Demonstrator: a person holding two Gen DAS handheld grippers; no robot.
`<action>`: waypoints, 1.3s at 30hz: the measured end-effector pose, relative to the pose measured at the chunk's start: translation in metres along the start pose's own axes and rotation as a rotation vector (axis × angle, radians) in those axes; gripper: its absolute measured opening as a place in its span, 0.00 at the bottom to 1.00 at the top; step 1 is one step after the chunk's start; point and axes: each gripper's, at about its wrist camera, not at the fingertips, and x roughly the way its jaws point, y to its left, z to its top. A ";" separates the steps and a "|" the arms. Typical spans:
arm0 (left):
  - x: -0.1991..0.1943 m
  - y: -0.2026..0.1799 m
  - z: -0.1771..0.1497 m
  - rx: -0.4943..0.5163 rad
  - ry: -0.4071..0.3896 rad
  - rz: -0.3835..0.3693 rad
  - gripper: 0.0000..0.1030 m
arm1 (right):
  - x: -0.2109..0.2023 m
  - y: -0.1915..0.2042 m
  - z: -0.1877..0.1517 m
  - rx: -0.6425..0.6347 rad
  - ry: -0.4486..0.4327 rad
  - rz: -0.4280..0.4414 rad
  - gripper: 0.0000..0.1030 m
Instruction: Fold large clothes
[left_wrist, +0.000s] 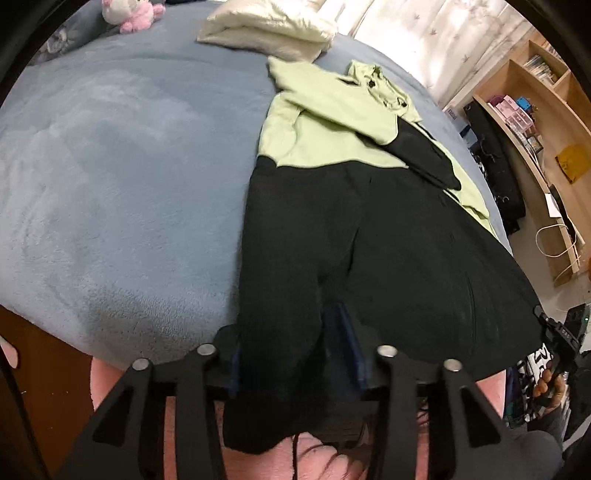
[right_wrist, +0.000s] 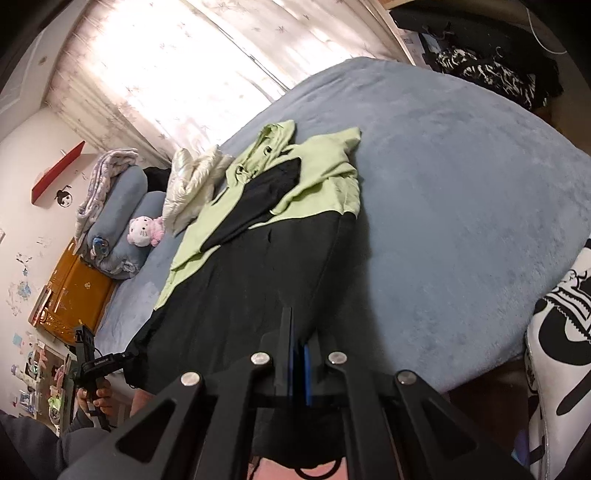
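A large hoodie (left_wrist: 369, 240) (right_wrist: 240, 288), black in its lower half and light green (left_wrist: 325, 122) at the top, lies flat on a blue-grey fleece bed (left_wrist: 110, 184) (right_wrist: 461, 203). One black sleeve is folded across the green chest. At the near hem, my left gripper (left_wrist: 291, 332) has its jaws apart. A fold of black cloth hangs between them with a gap beside the right pad. My right gripper (right_wrist: 300, 332) is shut on the hem's other corner, and in the left wrist view the right gripper (left_wrist: 554, 332) holds that corner taut. The hem hangs over the bed edge.
A folded cream jacket (left_wrist: 266, 29) (right_wrist: 192, 184) and a pink-white plush toy (left_wrist: 129, 11) (right_wrist: 144, 230) lie beyond the hoodie. Rolled pillows (right_wrist: 122, 206) sit at the head. Wooden shelves (left_wrist: 535, 110) stand past the bed. A black-and-white bag (right_wrist: 561, 332) is at the right.
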 end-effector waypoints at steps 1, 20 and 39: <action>0.003 0.002 0.000 -0.008 0.007 -0.010 0.43 | 0.002 -0.001 0.000 0.006 0.005 -0.001 0.03; 0.017 -0.027 -0.004 0.018 0.026 -0.073 0.04 | 0.020 -0.032 -0.026 0.004 0.132 -0.041 0.40; -0.062 -0.054 0.007 -0.047 -0.093 -0.260 0.02 | -0.028 0.004 -0.010 -0.059 -0.022 0.202 0.10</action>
